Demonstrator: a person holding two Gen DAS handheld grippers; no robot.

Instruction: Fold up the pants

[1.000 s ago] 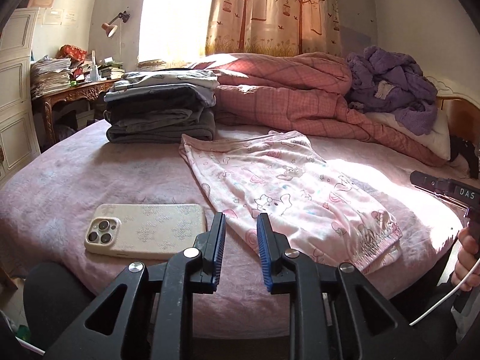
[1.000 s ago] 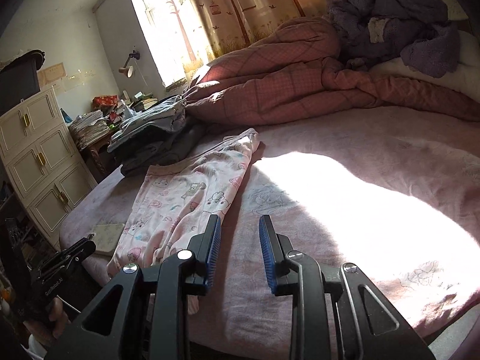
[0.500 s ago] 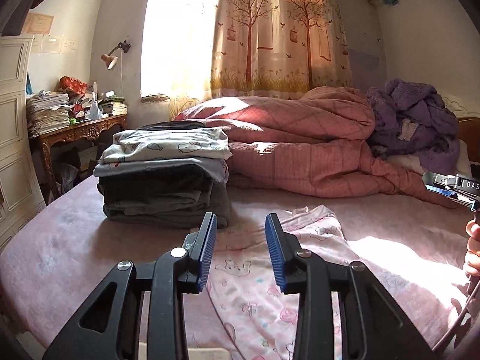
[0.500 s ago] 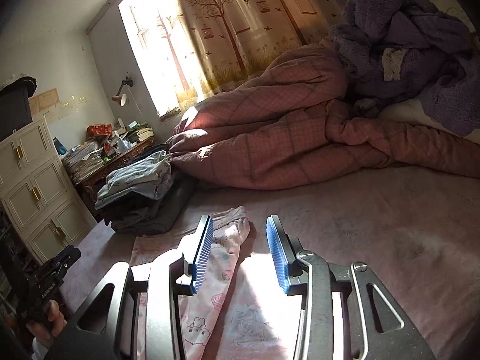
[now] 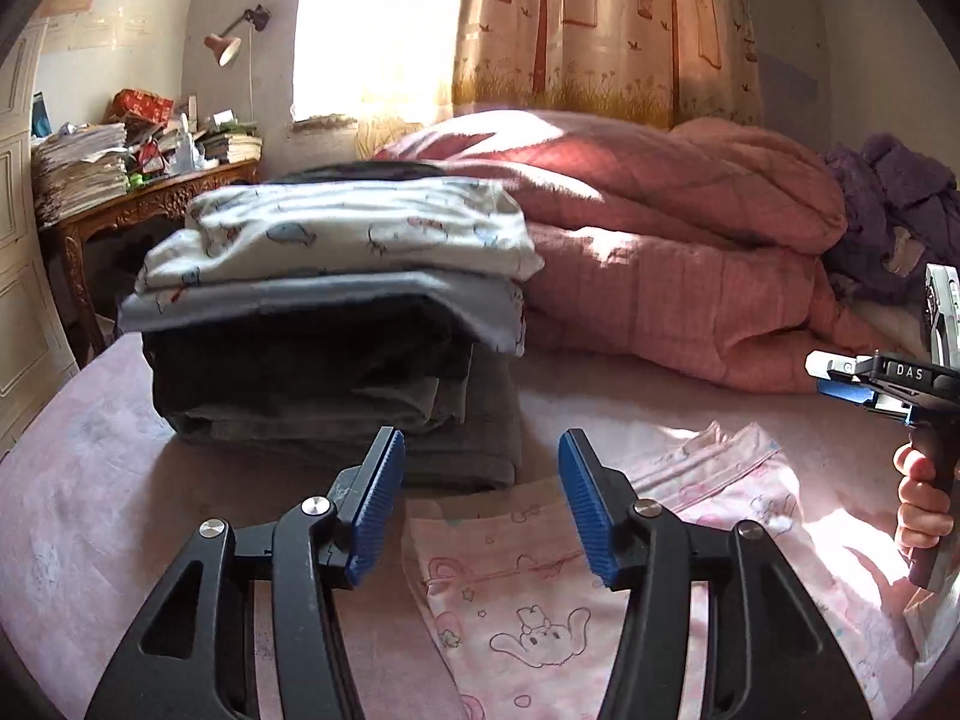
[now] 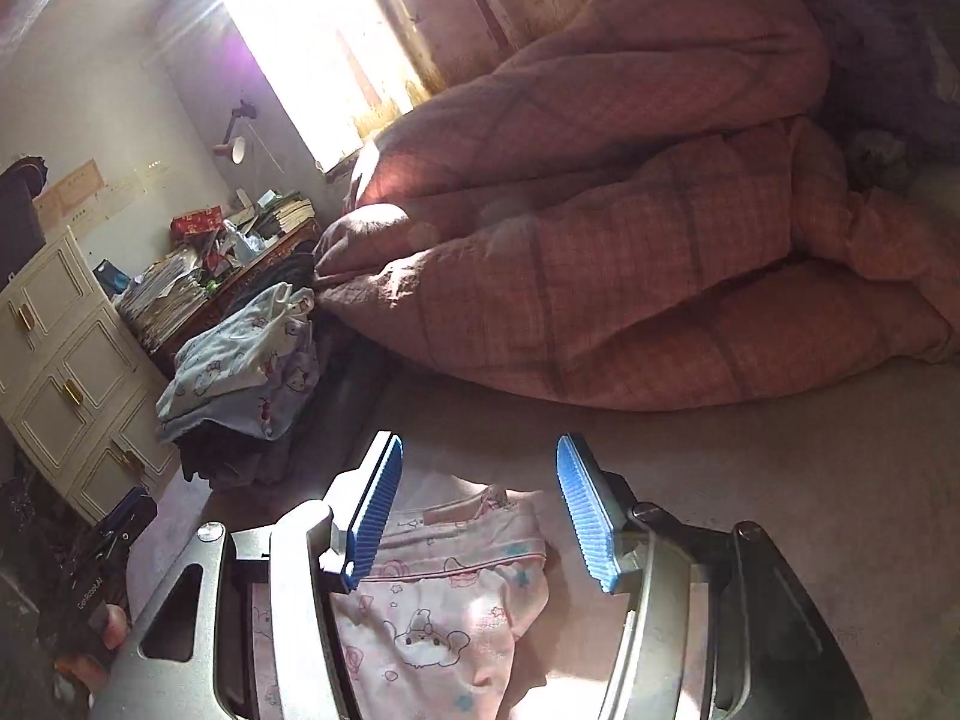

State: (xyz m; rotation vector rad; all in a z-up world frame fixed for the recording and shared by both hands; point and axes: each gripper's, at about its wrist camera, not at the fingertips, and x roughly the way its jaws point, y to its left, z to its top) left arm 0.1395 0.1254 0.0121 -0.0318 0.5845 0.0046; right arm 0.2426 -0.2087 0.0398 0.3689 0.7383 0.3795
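- Opening above the pink pants [image 5: 540, 612], the left gripper [image 5: 480, 504] holds nothing.
- Right gripper [image 6: 480, 510] also opening, empty, over the pants' far end.
- Pants lie on the bed [image 5: 90, 510], beside folded clothes [image 5: 336, 324].

Stack of folded clothes [image 5: 336, 324] on the bed [image 5: 90, 480], far left: white printed piece on top, grey and dark layers under it. Pink quilt [image 5: 660, 240] bunched along the far side, touching the stack's right edge. Purple fleece blanket [image 5: 888, 210] heaped far right. Tree-print curtain [image 5: 600, 24] over the bright window. Left: carved wooden surface [image 5: 150, 204] loaded with paper piles and books, pink lamp [image 5: 222, 48] on the wall above, cream cabinet [image 6: 60, 360] beside it.
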